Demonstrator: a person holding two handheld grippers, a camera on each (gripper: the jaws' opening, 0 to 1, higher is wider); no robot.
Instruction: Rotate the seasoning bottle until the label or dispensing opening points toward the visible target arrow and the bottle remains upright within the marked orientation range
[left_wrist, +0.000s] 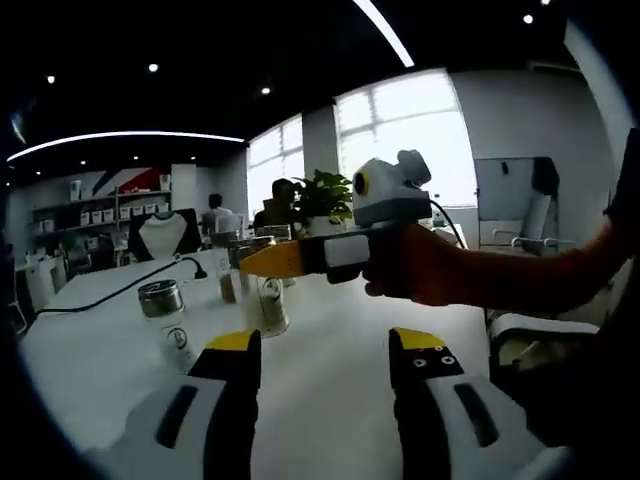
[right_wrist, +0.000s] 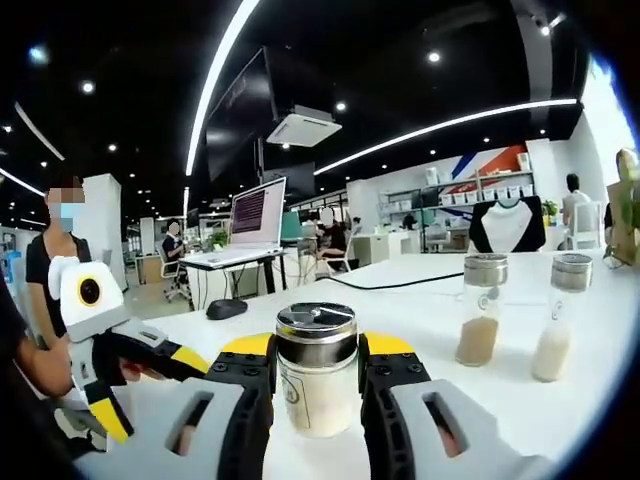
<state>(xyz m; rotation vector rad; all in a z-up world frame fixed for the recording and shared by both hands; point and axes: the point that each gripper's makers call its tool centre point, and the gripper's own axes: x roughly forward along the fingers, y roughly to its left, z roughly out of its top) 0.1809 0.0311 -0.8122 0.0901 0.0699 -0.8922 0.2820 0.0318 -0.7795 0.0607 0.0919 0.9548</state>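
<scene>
Right hand-held gripper (right_wrist: 315, 385) jaws flank upright seasoning bottle (right_wrist: 316, 368), touching.

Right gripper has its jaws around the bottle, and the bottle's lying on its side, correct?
Not quite. The right gripper does have its jaws around the bottle, but the bottle stands upright on the table, cap up, as the right gripper view shows.

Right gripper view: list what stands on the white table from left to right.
Other yellow-and-black gripper → black computer mouse → metal-capped seasoning bottle of pale powder between the fingers → glass bottle of tan seasoning → glass bottle of whitish seasoning.
</scene>
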